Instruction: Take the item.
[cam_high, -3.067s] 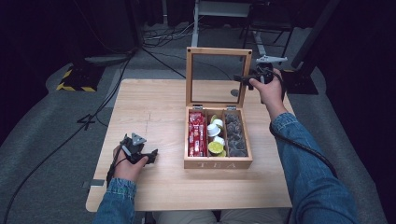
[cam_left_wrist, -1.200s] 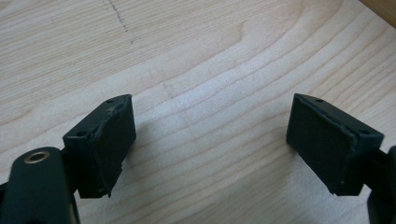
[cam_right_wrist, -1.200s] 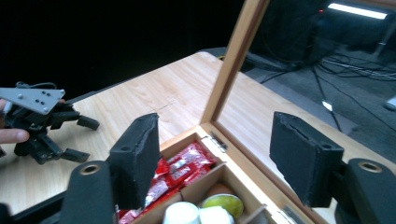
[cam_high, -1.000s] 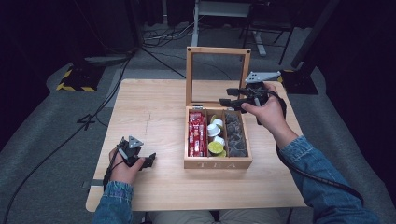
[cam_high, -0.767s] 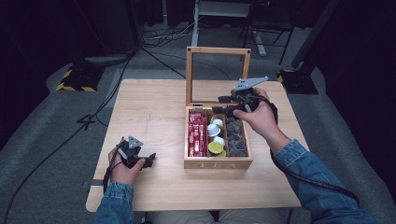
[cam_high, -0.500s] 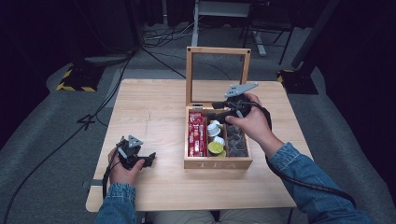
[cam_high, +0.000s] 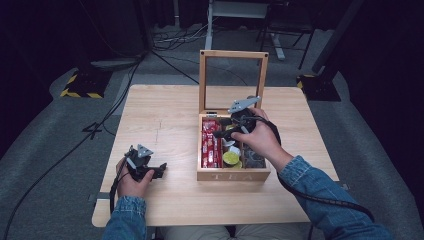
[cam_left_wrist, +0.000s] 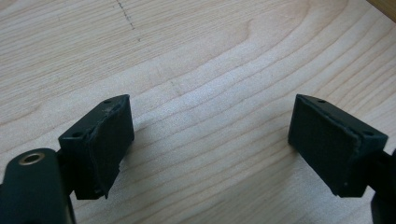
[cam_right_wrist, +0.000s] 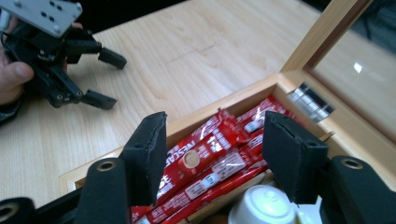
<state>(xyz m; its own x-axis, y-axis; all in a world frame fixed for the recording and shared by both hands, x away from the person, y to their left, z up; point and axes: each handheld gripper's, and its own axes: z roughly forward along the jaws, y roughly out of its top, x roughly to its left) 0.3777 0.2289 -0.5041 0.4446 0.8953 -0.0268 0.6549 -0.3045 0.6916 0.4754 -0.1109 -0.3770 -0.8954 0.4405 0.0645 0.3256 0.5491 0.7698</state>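
Red foil stick sachets (cam_right_wrist: 205, 158), Nescafé by the label, lay stacked in the left-hand compartment of the open wooden tea box (cam_high: 233, 175); in the high view they showed as a red strip (cam_high: 210, 145) along that compartment. Right gripper (cam_right_wrist: 212, 154) hovered just above them, jaws roughly half spread with nothing between the pads, one pad over the box wall side, the other over the divider beside a white creamer cup (cam_right_wrist: 262, 205).

Handling, as judged: sachets looked light, thin and limp, with slick glossy film likely to slide under the pads. Contents probably powder, so a pinch would dent but not break them. Packed tight side by side, so one could drag its neighbours up. Best hold seemed to be across the narrow width near mid-length of the topmost sachet, or at a crimped end if one stood proud.

Orientation: long axis ran front to back in the box, from the "TEA" front wall toward the hinged glass lid (cam_high: 233, 82). In the right gripper view they lay slanting from lower left to upper right. Jaws stood roughly across that axis, which suited a pinch over the width.

Left gripper (cam_high: 157, 170) rested on the bare wooden table (cam_high: 165, 110) well apart from the box, jaws wide, holding nothing (cam_left_wrist: 205, 154).
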